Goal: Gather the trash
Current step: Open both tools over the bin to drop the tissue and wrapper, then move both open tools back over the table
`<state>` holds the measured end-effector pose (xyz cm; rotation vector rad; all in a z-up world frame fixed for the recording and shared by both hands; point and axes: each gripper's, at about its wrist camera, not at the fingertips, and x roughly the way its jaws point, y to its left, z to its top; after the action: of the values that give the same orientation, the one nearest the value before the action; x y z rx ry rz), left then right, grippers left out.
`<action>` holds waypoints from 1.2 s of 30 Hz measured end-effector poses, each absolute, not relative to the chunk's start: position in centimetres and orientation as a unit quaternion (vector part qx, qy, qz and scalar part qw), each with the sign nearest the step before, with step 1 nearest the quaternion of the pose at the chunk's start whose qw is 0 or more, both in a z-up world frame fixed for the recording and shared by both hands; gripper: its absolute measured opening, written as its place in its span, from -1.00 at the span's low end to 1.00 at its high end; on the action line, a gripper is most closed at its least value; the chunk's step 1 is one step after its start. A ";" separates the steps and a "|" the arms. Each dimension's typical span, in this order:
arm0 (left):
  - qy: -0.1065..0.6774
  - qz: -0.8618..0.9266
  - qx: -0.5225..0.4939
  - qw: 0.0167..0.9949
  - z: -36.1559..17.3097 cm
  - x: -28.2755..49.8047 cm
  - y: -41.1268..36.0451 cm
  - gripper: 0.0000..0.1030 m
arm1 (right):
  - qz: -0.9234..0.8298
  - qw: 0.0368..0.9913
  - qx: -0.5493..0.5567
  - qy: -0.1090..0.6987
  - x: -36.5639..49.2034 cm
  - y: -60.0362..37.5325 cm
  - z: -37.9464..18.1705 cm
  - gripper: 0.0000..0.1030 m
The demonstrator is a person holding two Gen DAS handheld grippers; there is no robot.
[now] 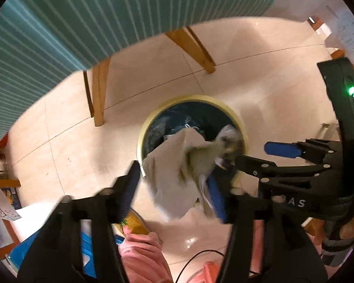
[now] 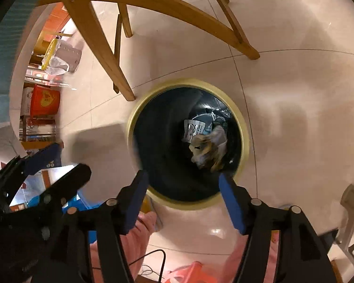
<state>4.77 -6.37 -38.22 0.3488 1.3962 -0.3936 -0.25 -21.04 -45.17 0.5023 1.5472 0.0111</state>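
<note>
Trash is showing as a crumpled grey-brown paper (image 1: 174, 169), blurred, hanging in front of the left claw (image 1: 174, 195) over the near rim of the bin (image 1: 193, 97). That claw's fingers are spreading wide, and the paper is lying against the right blue pad (image 1: 216, 198); whether anything is pinching it, I cannot tell. The bin, round with a yellow rim and a dark liner, is standing on the tiled floor (image 1: 247, 82) beside the wooden legs (image 1: 99, 94) of a piece of furniture draped in a teal striped cloth (image 1: 82, 23). From the right wrist view, the right claw (image 2: 184, 195) is hovering above the bin (image 2: 245, 141) with its fingers spread and nothing between them. A crumpled wad (image 2: 208, 151) is lying inside, against the right wall, next to a white printed wrapper (image 2: 193, 128).
</note>
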 end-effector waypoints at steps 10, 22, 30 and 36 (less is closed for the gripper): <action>0.621 -0.154 0.154 0.753 -37.1 5.4 -5.4 0.26 | -0.015 0.701 0.217 0.679 0.2 -20.5 -45.5 0.26; 0.623 -0.149 0.142 0.755 -31.1 4.3 -4.0 0.26 | -0.010 0.722 0.217 0.657 -0.7 -20.0 -37.2 0.26; 0.587 -0.175 0.149 0.776 -22.1 3.1 -3.0 0.26 | -0.005 0.743 0.219 0.633 -2.4 -19.0 -28.1 0.26; 0.548 -0.189 0.140 0.803 -14.3 3.6 -2.0 0.26 | -0.001 0.767 0.211 0.606 -3.3 -18.0 -19.9 0.26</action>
<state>3.60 -1.98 -14.30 0.3001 1.1734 -0.4049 -3.26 -18.03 -19.87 0.4572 1.3166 -0.0012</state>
